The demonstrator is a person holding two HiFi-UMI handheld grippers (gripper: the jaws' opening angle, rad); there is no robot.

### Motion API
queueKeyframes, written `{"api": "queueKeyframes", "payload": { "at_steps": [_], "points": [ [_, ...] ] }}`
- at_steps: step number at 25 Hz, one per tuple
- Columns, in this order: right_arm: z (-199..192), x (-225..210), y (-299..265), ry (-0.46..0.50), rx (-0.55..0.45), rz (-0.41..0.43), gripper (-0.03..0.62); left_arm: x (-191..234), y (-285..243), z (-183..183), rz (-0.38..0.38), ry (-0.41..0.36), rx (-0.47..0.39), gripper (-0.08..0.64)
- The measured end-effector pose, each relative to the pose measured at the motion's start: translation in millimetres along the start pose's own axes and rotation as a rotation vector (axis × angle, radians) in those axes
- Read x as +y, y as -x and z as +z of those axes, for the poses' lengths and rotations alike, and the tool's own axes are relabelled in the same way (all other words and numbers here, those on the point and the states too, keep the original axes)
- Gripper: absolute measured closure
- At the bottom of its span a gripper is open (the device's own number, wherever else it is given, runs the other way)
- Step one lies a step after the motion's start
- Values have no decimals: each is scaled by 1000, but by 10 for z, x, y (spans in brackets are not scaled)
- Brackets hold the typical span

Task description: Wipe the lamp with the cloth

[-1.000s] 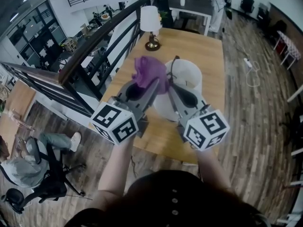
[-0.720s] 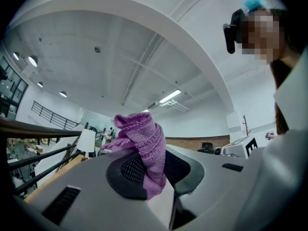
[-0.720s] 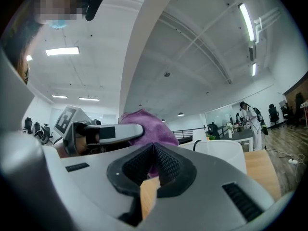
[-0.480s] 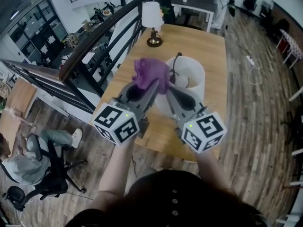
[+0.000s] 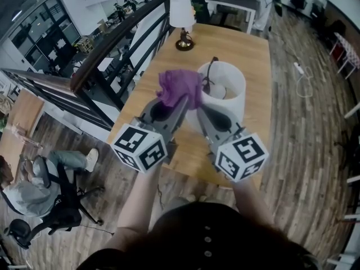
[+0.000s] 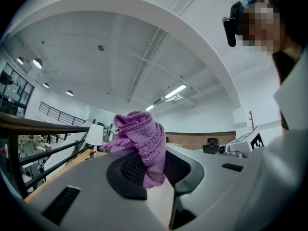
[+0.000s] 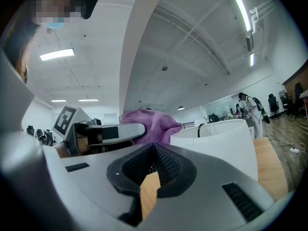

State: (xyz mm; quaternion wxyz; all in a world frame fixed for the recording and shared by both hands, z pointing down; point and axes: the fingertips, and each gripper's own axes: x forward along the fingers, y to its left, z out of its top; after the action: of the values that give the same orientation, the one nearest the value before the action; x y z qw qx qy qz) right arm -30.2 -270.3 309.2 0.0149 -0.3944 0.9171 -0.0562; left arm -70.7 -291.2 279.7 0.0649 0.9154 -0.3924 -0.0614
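My left gripper [image 5: 183,99] is shut on a bunched purple cloth [image 5: 180,86], held up above the near edge of the wooden table [image 5: 250,55]. In the left gripper view the cloth [image 6: 142,141] bulges out above the shut jaws. Just right of it, my right gripper [image 5: 201,107] is shut with nothing in it; its jaws [image 7: 153,148] meet at the tips. Behind both tips stands a large white lampshade [image 5: 228,91], seen close in the right gripper view [image 7: 219,143] beside the cloth [image 7: 154,123]. A small lamp [image 5: 181,17] stands at the table's far left corner.
A dark railing [image 5: 112,46] runs along the table's left side, with a lower floor beyond it where a person sits in a chair [image 5: 34,198]. A white table [image 5: 230,5] stands behind. A cable and power strip [image 5: 299,75] lie on the wood floor at right.
Both grippers keep nearly the same pose, the cloth still clamped in the left one. The view has shifted slightly, so the lampshade and table sit a little higher and further right.
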Motion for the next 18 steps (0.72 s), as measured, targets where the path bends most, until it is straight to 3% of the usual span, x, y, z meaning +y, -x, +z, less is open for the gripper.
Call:
{"api": "queueKeyframes", "payload": {
  "at_steps": [12, 18],
  "points": [
    [-157, 57, -7, -20, 36, -7, 580, 117, 10, -284, 35, 1, 59, 482],
    [-290, 39, 21, -42, 60, -14, 580, 151, 41, -434, 37, 50, 73, 482]
  ]
}}
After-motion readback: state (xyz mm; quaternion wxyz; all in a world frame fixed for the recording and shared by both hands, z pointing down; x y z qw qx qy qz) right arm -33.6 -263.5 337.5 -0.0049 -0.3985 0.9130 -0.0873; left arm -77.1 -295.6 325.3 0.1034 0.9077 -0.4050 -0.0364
